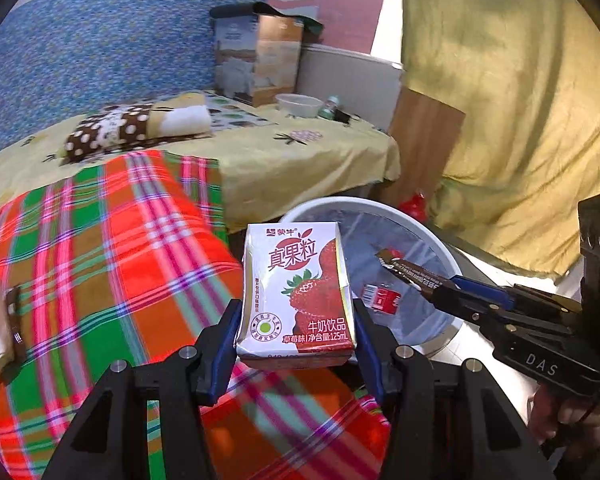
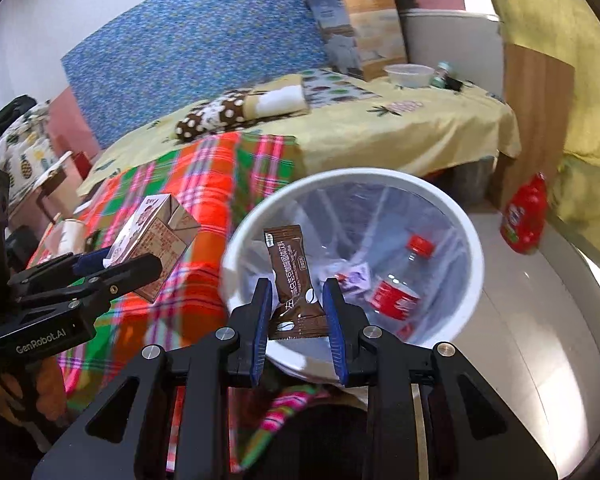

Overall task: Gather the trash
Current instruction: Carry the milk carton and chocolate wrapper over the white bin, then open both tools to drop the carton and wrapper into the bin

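A person's two handheld grippers carry trash beside a bed draped in a red, green and orange plaid blanket (image 1: 100, 248). The left gripper (image 1: 298, 328) is clamped on a small strawberry milk drink carton (image 1: 296, 292), its blue pads pressing the carton's two sides; the carton stands upright between them, held above the blanket's edge and just beside the white trash bin (image 1: 440, 240). In the right wrist view the same carton (image 2: 152, 240) shows tilted in that gripper (image 2: 112, 264), over the blanket to the left of the bin.

The right gripper (image 2: 296, 312) is closed on a brown instant-coffee sachet (image 2: 292, 276), gripped by its lower end so that the packet stands up over the near rim of the bin (image 2: 472, 248). From the left wrist view the sachet (image 1: 412, 272) juts from that gripper (image 1: 440, 290) across the bin's opening, and a hand (image 1: 572, 416) holds the gripper's handle at the lower right.

The bin, lined with a clear plastic bag, stands on the pale floor at the bed's corner. Inside it lie a clear plastic bottle with a red cap and red label (image 2: 396, 288) and a small crumpled wrapper (image 2: 352, 276). A red bottle (image 2: 526, 216) stands on the floor beyond the bin, near a yellow curtain (image 1: 520, 100).

On the bed's yellow sheet farther back sit a brown polka-dot pillow (image 1: 112, 132), a tall carton box (image 1: 256, 60) and a white bowl (image 1: 298, 104).
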A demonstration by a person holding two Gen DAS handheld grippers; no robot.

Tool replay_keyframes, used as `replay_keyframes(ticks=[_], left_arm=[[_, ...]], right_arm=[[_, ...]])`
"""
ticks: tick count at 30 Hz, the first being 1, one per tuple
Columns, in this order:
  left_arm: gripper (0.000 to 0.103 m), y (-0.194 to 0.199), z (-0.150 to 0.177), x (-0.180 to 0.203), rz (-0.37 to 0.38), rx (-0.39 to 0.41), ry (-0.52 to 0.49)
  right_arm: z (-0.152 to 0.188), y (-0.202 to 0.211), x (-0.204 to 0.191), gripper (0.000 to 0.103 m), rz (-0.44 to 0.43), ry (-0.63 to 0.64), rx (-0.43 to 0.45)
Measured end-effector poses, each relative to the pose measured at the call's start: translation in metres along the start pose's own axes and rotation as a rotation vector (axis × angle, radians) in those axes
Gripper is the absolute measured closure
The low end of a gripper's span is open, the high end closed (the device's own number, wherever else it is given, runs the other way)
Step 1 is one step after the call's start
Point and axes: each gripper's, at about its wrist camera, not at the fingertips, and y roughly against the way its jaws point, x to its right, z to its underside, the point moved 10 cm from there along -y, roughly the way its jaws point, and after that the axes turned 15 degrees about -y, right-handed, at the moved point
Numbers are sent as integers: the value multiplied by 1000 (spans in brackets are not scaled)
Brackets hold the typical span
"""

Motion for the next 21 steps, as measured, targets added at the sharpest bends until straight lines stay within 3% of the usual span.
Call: replay_keyframes(ticks=[11, 21], left_arm=[[50, -40, -11, 30, 80, -37, -43], [50, -61, -16, 41, 127, -55, -46]], right_arm=[[2, -9, 24, 74, 27, -43, -46], [-1, -7, 44, 74, 53, -89, -35]])
